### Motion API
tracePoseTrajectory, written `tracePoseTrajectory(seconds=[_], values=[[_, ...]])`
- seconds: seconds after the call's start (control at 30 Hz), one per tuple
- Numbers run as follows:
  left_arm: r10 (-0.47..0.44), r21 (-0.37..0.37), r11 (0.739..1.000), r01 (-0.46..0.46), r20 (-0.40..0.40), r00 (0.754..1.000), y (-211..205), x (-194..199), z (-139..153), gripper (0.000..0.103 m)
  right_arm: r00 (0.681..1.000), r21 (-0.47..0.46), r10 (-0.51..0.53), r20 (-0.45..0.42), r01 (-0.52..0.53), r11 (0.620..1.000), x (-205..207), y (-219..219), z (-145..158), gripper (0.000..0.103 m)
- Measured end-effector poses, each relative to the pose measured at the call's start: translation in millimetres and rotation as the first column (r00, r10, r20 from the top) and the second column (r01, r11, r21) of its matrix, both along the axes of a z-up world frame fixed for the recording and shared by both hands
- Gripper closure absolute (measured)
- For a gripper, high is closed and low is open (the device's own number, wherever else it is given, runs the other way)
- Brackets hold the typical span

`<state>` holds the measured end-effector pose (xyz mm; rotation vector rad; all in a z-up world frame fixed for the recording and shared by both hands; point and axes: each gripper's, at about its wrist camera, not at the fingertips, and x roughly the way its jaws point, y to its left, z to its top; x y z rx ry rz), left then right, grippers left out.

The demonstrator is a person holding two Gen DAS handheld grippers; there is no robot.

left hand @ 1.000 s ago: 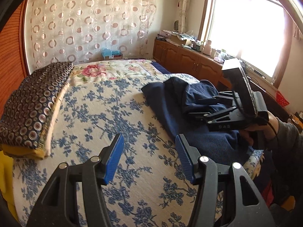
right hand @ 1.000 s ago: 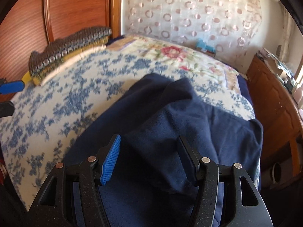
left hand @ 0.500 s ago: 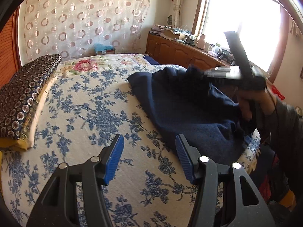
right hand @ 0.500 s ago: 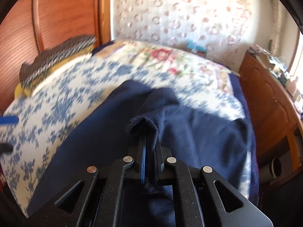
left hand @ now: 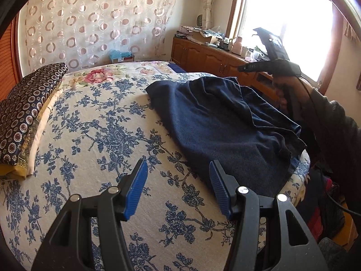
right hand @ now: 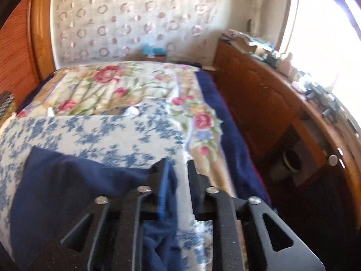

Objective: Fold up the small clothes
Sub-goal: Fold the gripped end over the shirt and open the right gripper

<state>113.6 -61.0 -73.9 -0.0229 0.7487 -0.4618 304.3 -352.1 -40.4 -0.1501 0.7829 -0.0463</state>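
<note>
A navy blue garment (left hand: 225, 131) lies crumpled on the right side of the bed (left hand: 101, 135), its far edge raised in a peak. My left gripper (left hand: 178, 185) hovers open over the bed cover by the garment's near edge, with nothing between its fingers. My right gripper (right hand: 178, 174) is lifted above the garment's far edge, and its jaws are opening. A fold of the navy garment (right hand: 67, 180) hangs against its left pad, with a gap to the right finger. In the left wrist view a hand (left hand: 286, 88) holds the right gripper (left hand: 242, 67) above that peak.
A dark patterned pillow (left hand: 24, 113) lies at the bed's left edge. A floral quilt (right hand: 108, 83) covers the far end. A wooden cabinet (left hand: 203, 54) with clutter on top runs along the right wall under a bright window (left hand: 293, 22). The person's sleeve fills the right edge.
My right gripper closed on a fold of the navy garment, lifted it and swung to the right; its jaws now stand slightly apart. The left gripper has hardly moved.
</note>
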Motion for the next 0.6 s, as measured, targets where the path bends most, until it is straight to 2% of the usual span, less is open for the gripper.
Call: tracePoseTrajectory(seconds=[0.1, 0.2, 0.27, 0.3, 0.33, 0.5, 0.6], values=[[0.0, -0.004, 1.0, 0.0, -0.001, 1.0, -1, 0, 0, 0.047, 0.999, 0.036, 0.037, 0.023, -0.037, 0.999, -14, -1, 8, 0.084], [-0.006, -0.001, 1.0, 0.006, 0.0, 1.0, -5, 0, 0, 0.047, 0.994, 0.061, 0.11, -0.001, -0.109, 0.992, -26, 9, 7, 0.081], [-0.012, 0.001, 1.0, 0.012, 0.0, 1.0, -7, -1, 0, 0.047, 0.986, 0.075, 0.161, -0.035, -0.158, 0.985, -33, 20, 0, 0.074], [-0.013, 0.003, 1.0, 0.013, 0.001, 1.0, -7, -1, 0, 0.047, 0.981, 0.087, 0.182, -0.063, -0.176, 0.98, -35, 26, -5, 0.064], [-0.016, 0.006, 1.0, 0.016, -0.001, 1.0, -8, -1, -1, 0.047, 0.976, 0.096, 0.194, -0.094, -0.185, 0.978, -37, 30, -13, 0.061], [-0.023, 0.011, 1.0, 0.023, -0.007, 1.0, -11, -1, -2, 0.047, 0.964, 0.109, 0.205, -0.169, -0.188, 0.976, -41, 43, -35, 0.06], [-0.025, 0.01, 1.0, 0.025, -0.007, 1.0, -12, -1, -2, 0.047, 0.96, 0.127, 0.213, -0.183, -0.191, 0.973, -39, 44, -42, 0.06]])
